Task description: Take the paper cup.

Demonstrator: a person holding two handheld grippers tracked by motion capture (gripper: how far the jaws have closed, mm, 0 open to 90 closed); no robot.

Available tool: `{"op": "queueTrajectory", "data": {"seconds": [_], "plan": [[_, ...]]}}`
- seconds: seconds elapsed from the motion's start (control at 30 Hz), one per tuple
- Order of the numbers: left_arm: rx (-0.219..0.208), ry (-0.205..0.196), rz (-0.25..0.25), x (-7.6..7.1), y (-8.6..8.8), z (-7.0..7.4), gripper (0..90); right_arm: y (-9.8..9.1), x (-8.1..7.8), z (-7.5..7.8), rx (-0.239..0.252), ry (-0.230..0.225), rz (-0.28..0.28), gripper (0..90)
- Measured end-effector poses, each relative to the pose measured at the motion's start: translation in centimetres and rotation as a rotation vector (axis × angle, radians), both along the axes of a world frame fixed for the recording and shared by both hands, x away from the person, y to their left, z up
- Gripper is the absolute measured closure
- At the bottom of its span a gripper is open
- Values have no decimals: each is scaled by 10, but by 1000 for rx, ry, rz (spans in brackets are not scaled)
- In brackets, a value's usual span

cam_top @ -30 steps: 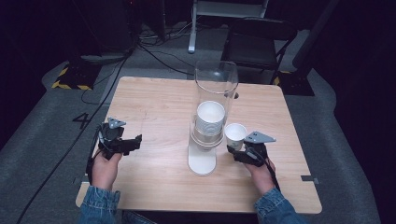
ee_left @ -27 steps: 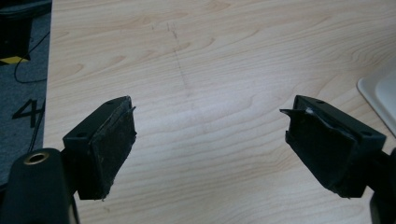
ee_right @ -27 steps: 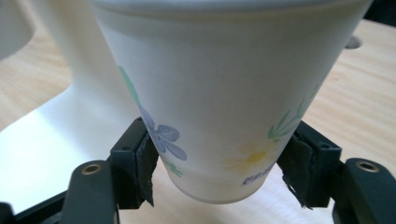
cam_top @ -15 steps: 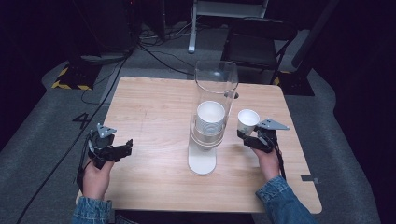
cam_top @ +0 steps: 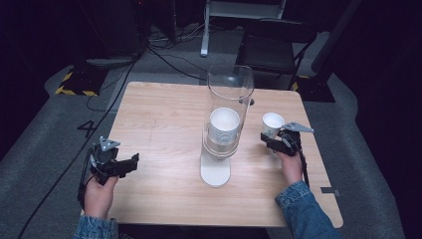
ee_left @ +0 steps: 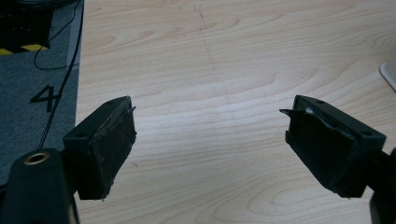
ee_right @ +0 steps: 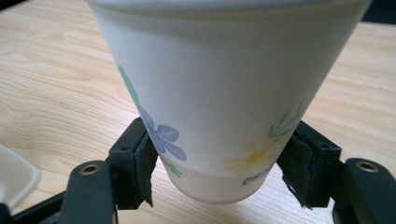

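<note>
A clear tube dispenser (cam_top: 226, 109) on a white base (cam_top: 215, 172) stands mid-table with a stack of white paper cups (cam_top: 224, 124) inside. To its right my right gripper (cam_top: 268, 139) is shut on one white paper cup (cam_top: 272, 123) with flower prints, held upright just above the wood. In the right gripper view the two pads press the lower wall of the paper cup (ee_right: 224, 93). My left gripper (cam_top: 133, 160) rests low near the table's front left corner, open, with only bare wood between its fingers (ee_left: 105, 144).
The wooden table (cam_top: 164, 119) has a left edge close to my left gripper, with grey floor and a cable (ee_left: 60, 84) beyond it. A black chair (cam_top: 276, 45) stands behind the table. The dispenser base corner (ee_left: 390, 74) lies off to the left gripper's right.
My right gripper has carried the cup away from the dispenser, to the right and farther back. My left gripper has drifted left and toward the front edge.
</note>
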State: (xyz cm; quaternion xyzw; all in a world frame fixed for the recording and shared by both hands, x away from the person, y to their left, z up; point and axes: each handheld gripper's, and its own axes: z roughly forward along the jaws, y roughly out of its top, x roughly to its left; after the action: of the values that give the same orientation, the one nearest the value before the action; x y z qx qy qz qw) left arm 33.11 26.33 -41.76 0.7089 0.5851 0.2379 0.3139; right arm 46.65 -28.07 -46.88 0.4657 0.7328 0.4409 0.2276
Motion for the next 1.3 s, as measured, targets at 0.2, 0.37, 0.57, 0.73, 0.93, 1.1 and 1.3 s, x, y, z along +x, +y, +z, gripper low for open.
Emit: {"op": "queueTrajectory", "data": {"seconds": [0.2, 0.37, 0.57, 0.73, 0.93, 1.1, 1.3], "plan": [[6, 5, 4, -3, 3, -1, 158, 1, 8, -12, -11, 28, 0, 341], [4, 11, 5, -5, 4, -2, 158, 8, 13, -22, -35, 61, 18, 340], [4, 11, 3, -5, 4, -2, 158, 9, 14, -27, -47, 84, 22, 339], [6, 12, 2, -4, 4, -2, 158, 10, 15, -30, -61, 99, 29, 337], [6, 18, -4, -3, 2, -3, 159, 12, 15, -33, -73, 130, 36, 326], [6, 18, -7, -1, 2, -2, 158, 12, 15, -34, -77, 144, 39, 271], [6, 21, -15, 1, 0, -2, 159, 11, 13, -32, -81, 142, 47, 170]]}}
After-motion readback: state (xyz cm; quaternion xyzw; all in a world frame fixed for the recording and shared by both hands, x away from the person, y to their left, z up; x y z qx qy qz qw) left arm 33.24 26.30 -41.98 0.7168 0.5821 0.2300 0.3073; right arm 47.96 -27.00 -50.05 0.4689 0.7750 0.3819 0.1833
